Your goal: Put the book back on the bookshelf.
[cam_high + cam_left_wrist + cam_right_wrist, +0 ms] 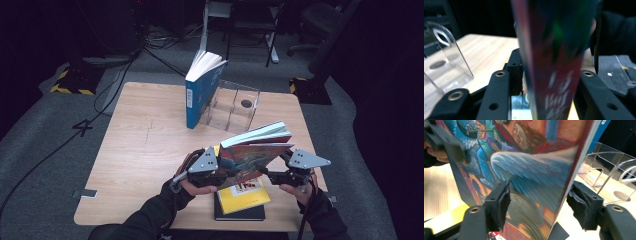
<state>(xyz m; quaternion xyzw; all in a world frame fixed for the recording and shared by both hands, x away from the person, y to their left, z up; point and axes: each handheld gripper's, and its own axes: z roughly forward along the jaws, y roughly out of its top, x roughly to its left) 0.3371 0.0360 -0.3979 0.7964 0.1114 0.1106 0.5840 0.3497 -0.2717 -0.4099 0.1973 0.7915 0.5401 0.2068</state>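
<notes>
A: Why is the colourful book (252, 152) up in the air between both hands?

B: It hangs over the yellow book (243, 196) and the black book (240, 212) near the table's (145, 145) front edge, lifted off that pile, I'd guess, for the clear acrylic stand (232, 105) where the blue book (200, 92) already leans.

A: Who carries it?

B: The left gripper (216, 167) straddles the spine end, jaws partly apart with the book between them; its view is blurred, so it's probably clamped. The right gripper (272, 172) sits around the page edge, but its pads (500, 202) stand a little off the cover – partly open, steadying rather than squeezing.
</notes>
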